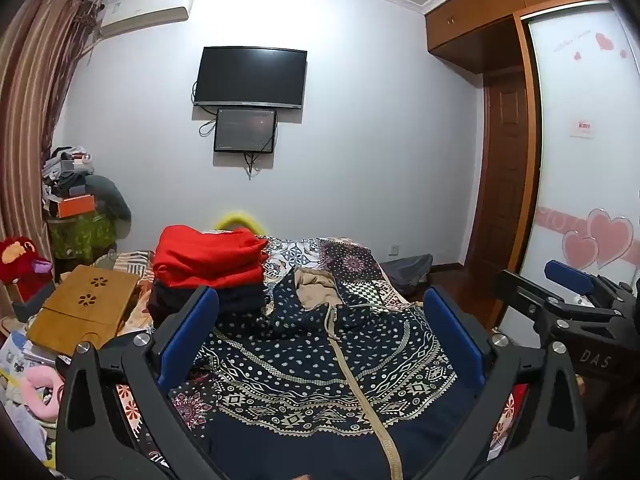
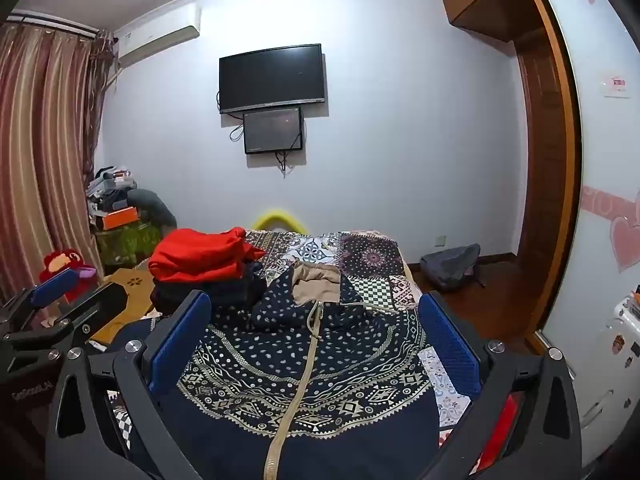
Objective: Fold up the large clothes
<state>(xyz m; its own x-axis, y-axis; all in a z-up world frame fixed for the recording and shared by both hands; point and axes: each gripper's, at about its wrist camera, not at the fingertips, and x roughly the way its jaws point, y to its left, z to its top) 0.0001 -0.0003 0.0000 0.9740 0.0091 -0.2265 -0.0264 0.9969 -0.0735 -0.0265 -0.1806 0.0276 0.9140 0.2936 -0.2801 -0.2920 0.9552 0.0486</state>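
Note:
A navy hooded jacket [image 1: 304, 364] with a beige pattern and a beige zipper lies flat on the bed, hood toward the far end; it also shows in the right wrist view [image 2: 304, 364]. My left gripper [image 1: 320, 332] is open and empty, held above the jacket's body. My right gripper [image 2: 316, 336] is open and empty, also above the jacket. The right gripper [image 1: 576, 292] shows at the right edge of the left wrist view. The left gripper [image 2: 60, 300] shows at the left edge of the right wrist view.
A stack of folded clothes with a red garment on top [image 1: 208, 260] sits on the patterned bed cover [image 1: 352, 256] at the far left. A wooden lap table [image 1: 84, 308] lies left of the bed. A wardrobe [image 1: 580, 140] stands at the right.

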